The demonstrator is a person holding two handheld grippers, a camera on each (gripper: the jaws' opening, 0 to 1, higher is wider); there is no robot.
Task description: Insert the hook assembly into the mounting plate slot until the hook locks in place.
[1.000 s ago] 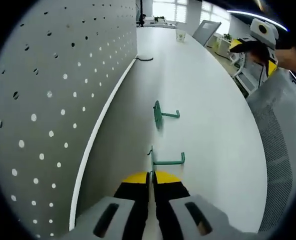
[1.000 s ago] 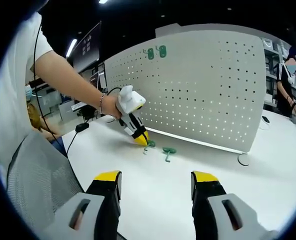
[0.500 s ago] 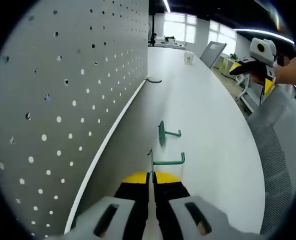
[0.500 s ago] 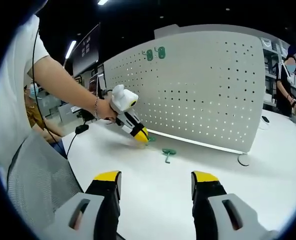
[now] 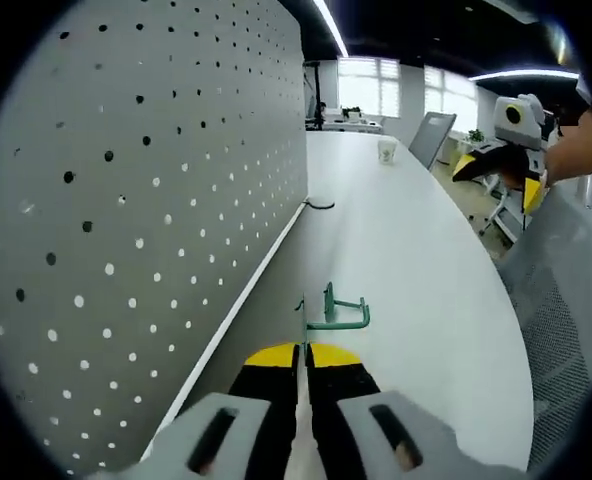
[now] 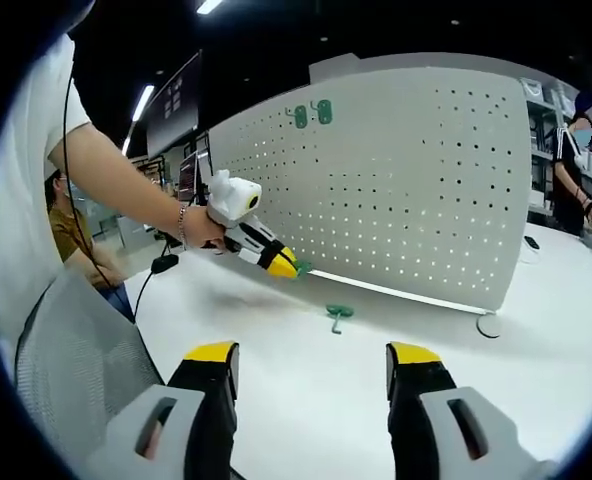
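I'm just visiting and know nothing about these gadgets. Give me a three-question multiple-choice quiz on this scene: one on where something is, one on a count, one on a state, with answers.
1. Where is the loose green metal hook with the round base?
A. On the white table
B. Hanging on the pegboard
C. On a chair

2. How many green hooks hang high on the grey perforated pegboard?
A. None
B. Two
C. Five

3. How do the right gripper's jaws stand?
A. Clamped on a cup
B. Wide apart, empty
C. Closed on a hook

Answers: 1 A, the hook lies on the table. 2 B, a pair sits near the pegboard top. 3 B, the right gripper shows bare table between its jaws.
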